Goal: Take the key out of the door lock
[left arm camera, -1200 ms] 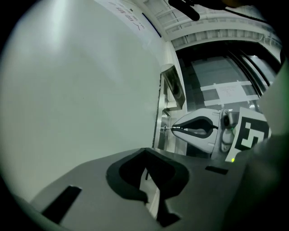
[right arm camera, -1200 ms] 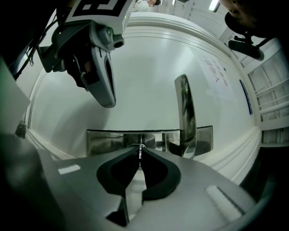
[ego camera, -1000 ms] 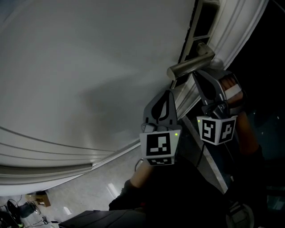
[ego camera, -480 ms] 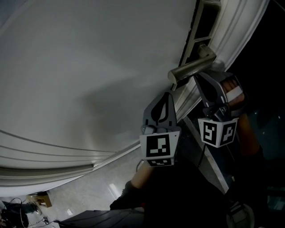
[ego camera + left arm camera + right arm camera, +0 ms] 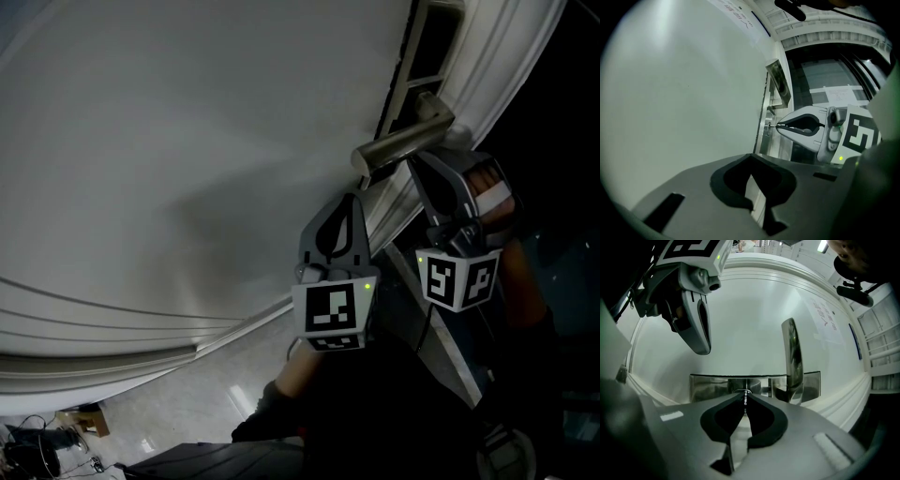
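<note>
A thin metal key (image 5: 746, 399) sticks out of the lock cylinder in the steel lock plate (image 5: 710, 387) on the white door (image 5: 187, 141). My right gripper (image 5: 745, 396) is shut on the key, its tips close against the plate just below the lever handle (image 5: 793, 359). From the left gripper view the right gripper (image 5: 777, 125) has its tips at the key (image 5: 772, 125). My left gripper (image 5: 354, 197) hangs shut and holds nothing, to the left of the lock and clear of the door. In the head view the key is hidden behind the right gripper (image 5: 411, 159).
The lever handle (image 5: 403, 141) juts out right above the right gripper. The door's edge and white frame mouldings (image 5: 487, 66) run along the right, with darkness beyond. Pale floor (image 5: 187, 403) with a small box and cables lies at the lower left.
</note>
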Demonstrator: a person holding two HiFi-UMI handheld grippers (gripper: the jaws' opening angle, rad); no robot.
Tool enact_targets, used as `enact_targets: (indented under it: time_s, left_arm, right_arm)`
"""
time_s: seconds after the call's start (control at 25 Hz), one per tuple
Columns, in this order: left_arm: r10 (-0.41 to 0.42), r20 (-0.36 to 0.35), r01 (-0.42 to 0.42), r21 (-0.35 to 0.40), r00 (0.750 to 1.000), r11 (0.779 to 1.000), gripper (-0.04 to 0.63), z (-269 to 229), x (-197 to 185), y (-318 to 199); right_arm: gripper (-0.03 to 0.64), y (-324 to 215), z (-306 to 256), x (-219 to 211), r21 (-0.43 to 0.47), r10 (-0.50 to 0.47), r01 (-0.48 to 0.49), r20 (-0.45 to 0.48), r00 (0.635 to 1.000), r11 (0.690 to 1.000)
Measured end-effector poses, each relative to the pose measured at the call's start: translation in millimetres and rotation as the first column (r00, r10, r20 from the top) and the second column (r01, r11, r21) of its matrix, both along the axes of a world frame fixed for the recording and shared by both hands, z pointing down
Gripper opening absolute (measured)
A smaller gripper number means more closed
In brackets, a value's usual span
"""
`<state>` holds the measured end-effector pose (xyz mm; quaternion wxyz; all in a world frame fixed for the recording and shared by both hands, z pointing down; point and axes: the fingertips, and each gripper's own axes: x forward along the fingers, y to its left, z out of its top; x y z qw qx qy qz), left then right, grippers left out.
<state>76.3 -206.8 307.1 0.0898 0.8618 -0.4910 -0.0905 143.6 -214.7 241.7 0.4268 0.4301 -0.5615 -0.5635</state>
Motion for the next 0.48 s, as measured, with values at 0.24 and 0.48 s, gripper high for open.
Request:
enact_targets:
  time_s: [0.24, 0.48]
  left_arm:
    - [0.003, -0.006, -0.003, -0.004, 1.000, 1.000, 0.000, -0.5, 0.4, 1.3]
    - [-0.001, 0.004, 0.001, -0.001, 1.000, 1.000, 0.000, 0.6, -1.7, 1.0]
  right_arm:
    - [0.012, 0.1, 0.0, 0.2, -0.002, 0.003, -0.003, 0.000, 1.000, 1.000]
    - [0.012, 0.5, -0.1, 0.0, -0.003, 0.006, -0.006, -0.001, 1.000, 1.000]
